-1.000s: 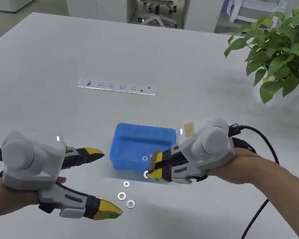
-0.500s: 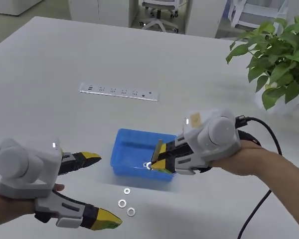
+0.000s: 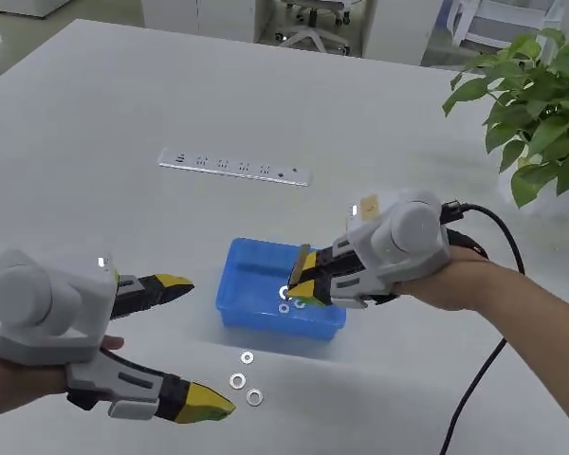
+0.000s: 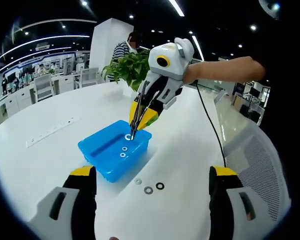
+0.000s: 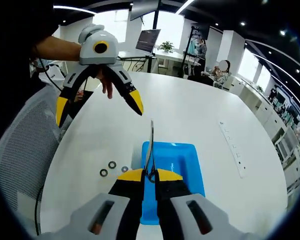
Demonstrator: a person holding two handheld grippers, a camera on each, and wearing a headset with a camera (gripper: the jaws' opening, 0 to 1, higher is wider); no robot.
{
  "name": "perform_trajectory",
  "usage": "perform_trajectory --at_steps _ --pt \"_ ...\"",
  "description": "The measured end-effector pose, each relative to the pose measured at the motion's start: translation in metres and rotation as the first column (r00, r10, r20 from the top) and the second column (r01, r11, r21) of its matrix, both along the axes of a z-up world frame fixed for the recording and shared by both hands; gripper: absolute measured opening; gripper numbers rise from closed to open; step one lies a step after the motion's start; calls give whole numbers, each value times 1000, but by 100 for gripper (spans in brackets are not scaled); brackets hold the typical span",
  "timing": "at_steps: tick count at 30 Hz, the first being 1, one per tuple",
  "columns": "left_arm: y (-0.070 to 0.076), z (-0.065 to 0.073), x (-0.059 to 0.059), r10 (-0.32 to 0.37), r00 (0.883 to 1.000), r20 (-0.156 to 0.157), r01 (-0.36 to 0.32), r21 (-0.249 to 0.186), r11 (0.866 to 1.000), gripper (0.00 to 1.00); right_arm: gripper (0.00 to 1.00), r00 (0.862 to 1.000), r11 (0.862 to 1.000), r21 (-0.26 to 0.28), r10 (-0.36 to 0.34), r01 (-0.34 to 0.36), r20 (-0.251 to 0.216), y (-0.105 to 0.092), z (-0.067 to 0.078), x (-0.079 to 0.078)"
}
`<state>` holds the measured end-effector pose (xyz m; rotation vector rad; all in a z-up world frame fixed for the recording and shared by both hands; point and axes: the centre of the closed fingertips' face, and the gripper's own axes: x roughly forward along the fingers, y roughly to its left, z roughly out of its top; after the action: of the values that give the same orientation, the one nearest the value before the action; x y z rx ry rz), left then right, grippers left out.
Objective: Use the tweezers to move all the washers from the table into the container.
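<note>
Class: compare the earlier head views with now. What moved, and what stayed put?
The right gripper, shut on the thin metal tweezers, carried a small silver washer from in front of the blue plastic container to above its inside, still pinched in the tips. The open left gripper and three loose washers on the white table stayed put.

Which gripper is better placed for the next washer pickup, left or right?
Right. The right gripper is shut on the tweezers, their tips over the container, and three washers lie on the table beside it. The left gripper is open and holds nothing.
</note>
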<state>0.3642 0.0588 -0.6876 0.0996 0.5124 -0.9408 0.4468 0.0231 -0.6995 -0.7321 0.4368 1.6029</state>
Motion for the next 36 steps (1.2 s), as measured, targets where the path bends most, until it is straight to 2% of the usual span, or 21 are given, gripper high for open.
perform_trajectory --at_steps 13,32,36 --pt "2 2 5 4 1000 4 -4 4 1000 99 9 1000 1000 -9 -17 17 -4 6 -18 18" --pt "6 2 26 10 1000 13 -10 -3 1000 99 9 1000 999 -39 -10 9 -29 13 -55 30" --pt "5 3 33 -1 1000 21 1 -2 1000 93 9 999 999 -42 -6 5 -39 15 -60 32"
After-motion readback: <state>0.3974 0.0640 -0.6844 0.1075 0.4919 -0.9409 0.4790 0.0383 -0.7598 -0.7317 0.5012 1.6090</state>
